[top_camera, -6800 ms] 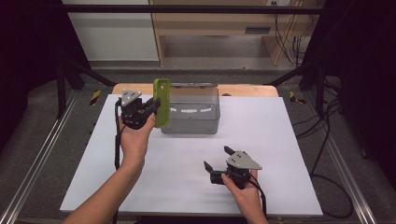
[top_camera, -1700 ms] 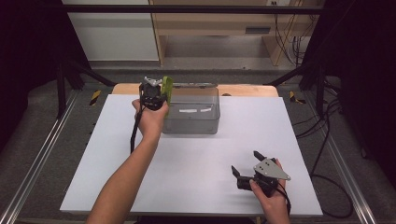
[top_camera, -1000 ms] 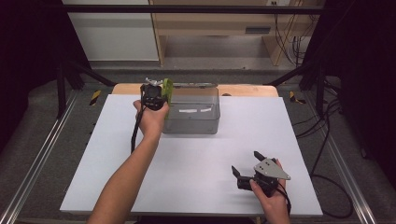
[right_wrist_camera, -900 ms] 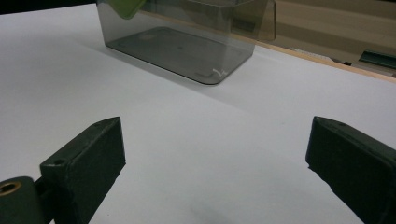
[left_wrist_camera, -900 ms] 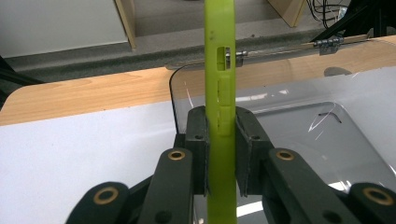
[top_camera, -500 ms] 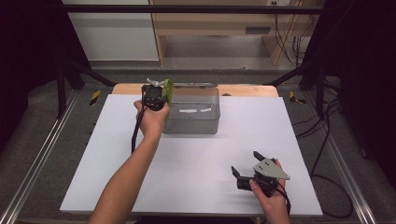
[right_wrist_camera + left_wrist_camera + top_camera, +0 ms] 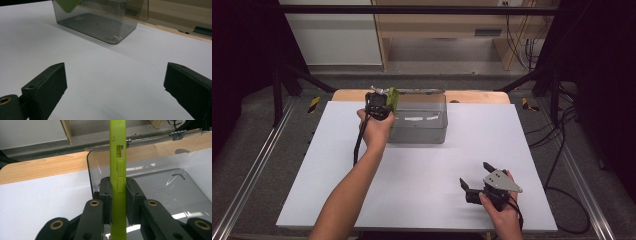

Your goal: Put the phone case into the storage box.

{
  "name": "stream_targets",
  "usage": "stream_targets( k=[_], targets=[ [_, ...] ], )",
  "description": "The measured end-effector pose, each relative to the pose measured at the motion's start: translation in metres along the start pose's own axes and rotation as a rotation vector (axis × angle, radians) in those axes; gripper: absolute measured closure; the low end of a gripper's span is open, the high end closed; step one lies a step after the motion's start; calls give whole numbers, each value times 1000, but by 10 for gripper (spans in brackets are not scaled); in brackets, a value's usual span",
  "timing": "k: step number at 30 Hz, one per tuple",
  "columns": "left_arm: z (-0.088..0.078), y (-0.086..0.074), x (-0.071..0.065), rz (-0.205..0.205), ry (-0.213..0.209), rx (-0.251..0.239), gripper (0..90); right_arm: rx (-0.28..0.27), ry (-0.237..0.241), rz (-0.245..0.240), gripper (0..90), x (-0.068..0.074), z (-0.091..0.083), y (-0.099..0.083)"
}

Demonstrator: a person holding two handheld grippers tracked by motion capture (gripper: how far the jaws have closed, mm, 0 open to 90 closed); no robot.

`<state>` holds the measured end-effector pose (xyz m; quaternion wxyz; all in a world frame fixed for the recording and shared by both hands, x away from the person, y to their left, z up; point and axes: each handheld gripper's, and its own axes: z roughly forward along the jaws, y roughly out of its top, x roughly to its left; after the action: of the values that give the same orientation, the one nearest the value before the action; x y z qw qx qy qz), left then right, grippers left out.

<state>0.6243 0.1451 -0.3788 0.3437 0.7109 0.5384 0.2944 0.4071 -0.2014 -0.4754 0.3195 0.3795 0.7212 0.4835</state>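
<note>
Left gripper (image 7: pixel 117 202) clamps green phone case (image 7: pixel 118 167) edge-on above clear bin (image 7: pixel 419 120), likely for dropping in; right gripper (image 7: pixel 115 85) rests wide, empty

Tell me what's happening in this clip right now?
A person works at a white table. The left gripper is shut on a lime-green plastic phone case, held edge-up over the near-left corner of a clear smoky-grey plastic bin, not yet dropped in. The right gripper rests open on the table near the front right, holding nothing.
</note>
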Motion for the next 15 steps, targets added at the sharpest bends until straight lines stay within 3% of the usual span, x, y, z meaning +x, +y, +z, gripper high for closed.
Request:
stream_targets(
  k=[15],
  targets=[
    [4, -3, -1, 1, -4, 14, 774, 4, 2, 0, 48, 1, 1, 0]
  ],
)
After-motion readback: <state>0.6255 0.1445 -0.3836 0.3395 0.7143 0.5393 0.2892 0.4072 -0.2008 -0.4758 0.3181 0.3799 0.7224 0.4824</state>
